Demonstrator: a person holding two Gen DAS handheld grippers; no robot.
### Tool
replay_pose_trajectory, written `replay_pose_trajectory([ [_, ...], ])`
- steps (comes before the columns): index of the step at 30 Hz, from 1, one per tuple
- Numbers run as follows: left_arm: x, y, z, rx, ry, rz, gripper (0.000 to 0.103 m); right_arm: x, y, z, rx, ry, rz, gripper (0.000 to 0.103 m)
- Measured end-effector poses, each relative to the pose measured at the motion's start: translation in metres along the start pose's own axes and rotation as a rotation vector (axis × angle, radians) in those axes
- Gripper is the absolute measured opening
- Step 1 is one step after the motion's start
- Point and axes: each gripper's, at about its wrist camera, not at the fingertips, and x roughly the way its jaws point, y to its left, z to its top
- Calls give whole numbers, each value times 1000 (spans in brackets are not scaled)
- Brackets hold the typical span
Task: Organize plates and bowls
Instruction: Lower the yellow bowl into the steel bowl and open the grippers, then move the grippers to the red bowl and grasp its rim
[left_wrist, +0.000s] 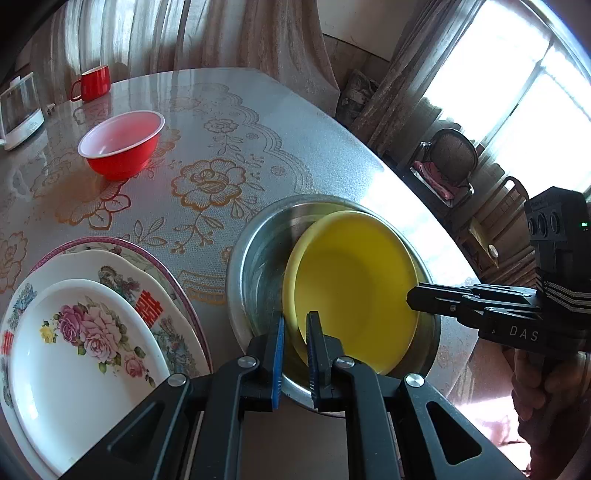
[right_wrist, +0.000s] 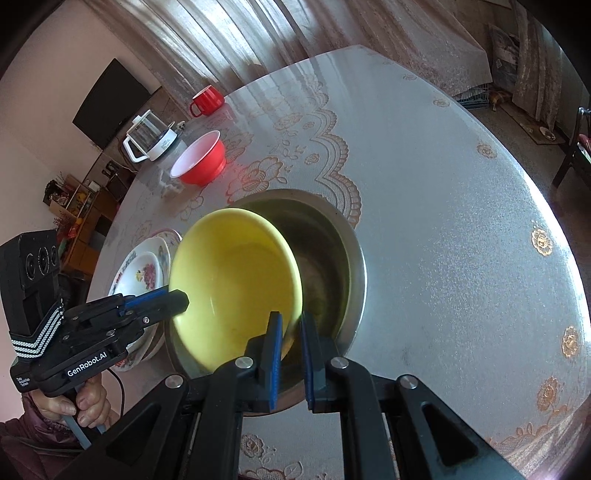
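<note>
Two grippers, left gripper (left_wrist: 295, 321) and right gripper (right_wrist: 290, 325), pinch opposite rims of the round yellow plastic bowl (left_wrist: 354, 288), holding it tilted inside the wide steel basin (left_wrist: 258, 254), probably to nest it there.

The right gripper (left_wrist: 417, 301) carries the white letters "DAS" on the side of its black body. The left gripper (right_wrist: 181, 299) bears "GenRobot.AI" in white along its body, beside a small white label too fine to read. A red double-happiness character marks the middle plate (left_wrist: 147, 308) of the stack.
</note>
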Motion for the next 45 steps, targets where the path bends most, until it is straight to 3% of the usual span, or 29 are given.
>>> replay_pose_trajectory([
  [4,3,0,-1,-6,-2,7,12,2,7,-1,-66,15,-70,11],
  [14,3,-4,-2,18,-17,42,12,8,16,0,-153,-4,-143,11],
  [20,3,-3,-3,23,-19,28,13,11,16,3,-173,6,-150,10],
  [23,-1,-2,-4,14,-30,23,15,8,15,6,-165,6,-133,17],
  [31,-16,8,-4,-26,-84,15,19,-3,21,20,-173,-47,-105,20],
  [36,-29,22,-1,-70,-123,26,19,-3,29,35,-164,-66,-55,20],
  [42,-45,51,2,-142,-165,77,19,13,47,59,-99,-42,137,21],
  [45,-51,68,5,-186,-175,104,19,28,59,71,-88,-22,189,21],
])
